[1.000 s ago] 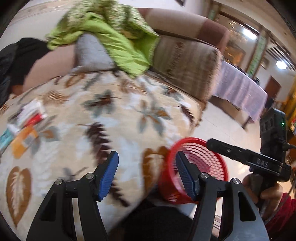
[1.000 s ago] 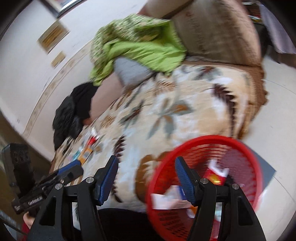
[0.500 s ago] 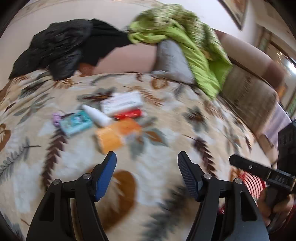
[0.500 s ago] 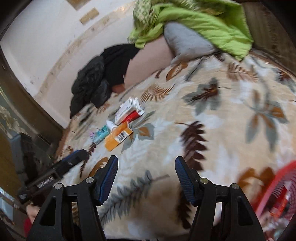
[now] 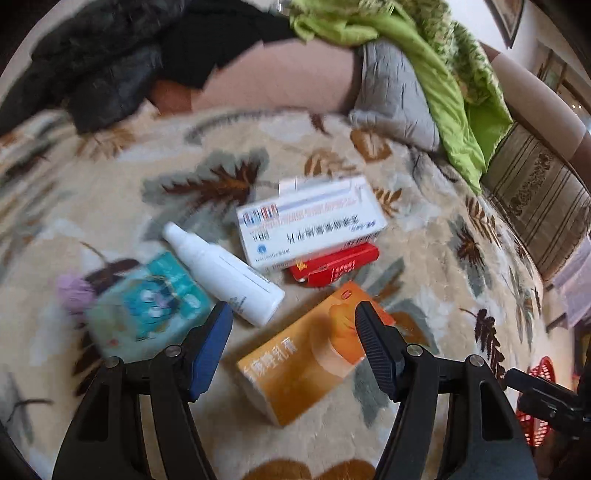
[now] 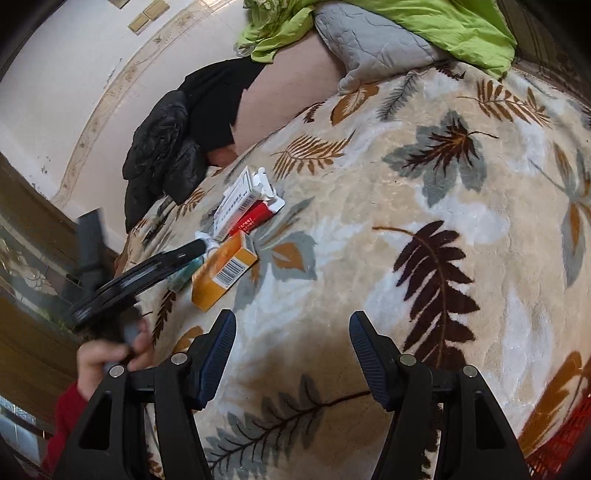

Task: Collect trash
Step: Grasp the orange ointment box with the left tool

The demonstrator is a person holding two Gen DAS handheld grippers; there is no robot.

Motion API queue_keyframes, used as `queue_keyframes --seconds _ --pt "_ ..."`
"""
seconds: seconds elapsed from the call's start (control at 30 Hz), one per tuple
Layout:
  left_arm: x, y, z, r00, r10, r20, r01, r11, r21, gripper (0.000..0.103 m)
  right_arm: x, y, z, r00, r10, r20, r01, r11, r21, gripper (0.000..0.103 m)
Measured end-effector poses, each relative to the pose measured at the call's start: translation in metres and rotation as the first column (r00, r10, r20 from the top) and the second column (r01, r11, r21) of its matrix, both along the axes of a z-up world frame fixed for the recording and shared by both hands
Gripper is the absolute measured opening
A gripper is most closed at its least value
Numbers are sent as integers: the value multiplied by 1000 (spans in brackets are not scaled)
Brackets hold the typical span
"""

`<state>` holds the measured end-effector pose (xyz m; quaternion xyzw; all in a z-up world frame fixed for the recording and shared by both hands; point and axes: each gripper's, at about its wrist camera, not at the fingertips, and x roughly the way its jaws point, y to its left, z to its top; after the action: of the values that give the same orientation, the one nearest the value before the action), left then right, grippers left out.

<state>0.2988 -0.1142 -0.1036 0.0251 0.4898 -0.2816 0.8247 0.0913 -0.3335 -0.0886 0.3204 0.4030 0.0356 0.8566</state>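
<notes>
On the leaf-patterned blanket (image 5: 110,206) the trash lies in a loose cluster, seen from the left wrist camera. Farthest left is a small purple thing (image 5: 74,291), blurred, touching a teal packet (image 5: 151,306). Just right of the packet a white bottle (image 5: 221,273) lies on its side, cap pointing up-left. Next comes a white medicine box (image 5: 310,221), resting partly on a red box (image 5: 336,266). Below these an orange box (image 5: 306,354) lies at a slant.

The left hand-held gripper (image 5: 291,343) hovers over this orange box, released: its blue pads stand apart, the box showing between them without either pad pressing on it. At the far right edge a red basket (image 5: 535,402) shows partly behind the other hand-held gripper.

In the right wrist view, a hand (image 6: 110,354) with a red sleeve holds the left hand-held gripper at the left, its tip over the cluster. The right hand-held gripper (image 6: 291,347) is released too, empty, over bare blanket well apart from the trash. Behind, a black jacket (image 6: 162,147), a grey cushion (image 6: 369,40) and a green cloth (image 6: 443,22) lie along the sofa back. The basket's red rim shows at the lower right corner.
</notes>
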Motion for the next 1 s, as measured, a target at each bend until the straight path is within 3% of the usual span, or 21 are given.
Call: queue_keyframes --seconds 0.17,0.23,0.33,0.4,0.5,0.63,0.73,0.83,0.9,1.0 --pt "-25 -16 -9 989 -139 -53 138 990 -9 68 1 1 0 1000 12 7 -13 1000 27 69" --pt "-45 -28 -8 976 -213 -50 214 977 12 68 1 -1 0 1000 8 13 -8 999 35 69" --pt "-57 -49 -7 977 -215 5 214 972 101 68 -1 -5 0 1000 -13 17 13 999 51 69" --pt "-53 -60 -12 984 -180 10 177 973 146 68 -1 -7 -1 1000 -27 12 26 998 55 69" --pt "-49 -72 -26 993 -114 9 109 973 204 51 -1 -9 -1 999 -35 11 34 998 49 69" --pt "-63 -60 -22 998 -40 48 30 982 187 45 -3 -9 1 999 -35 17 34 999 37 69" --pt "-77 -33 -7 998 39 47 -44 992 122 45 -2 -6 1 1000 -24 19 23 999 39 69" --pt "-99 4 15 982 159 103 -168 983 77 45 6 8 0 998 53 18 -54 997 56 66" --pt "-112 30 24 956 256 144 -267 962 61 45 20 26 1 988 156 15 -157 986 56 52" --pt "-115 57 29 917 333 218 -357 931 76 45 43 52 16 962 268 45 -266 963 -53 50"
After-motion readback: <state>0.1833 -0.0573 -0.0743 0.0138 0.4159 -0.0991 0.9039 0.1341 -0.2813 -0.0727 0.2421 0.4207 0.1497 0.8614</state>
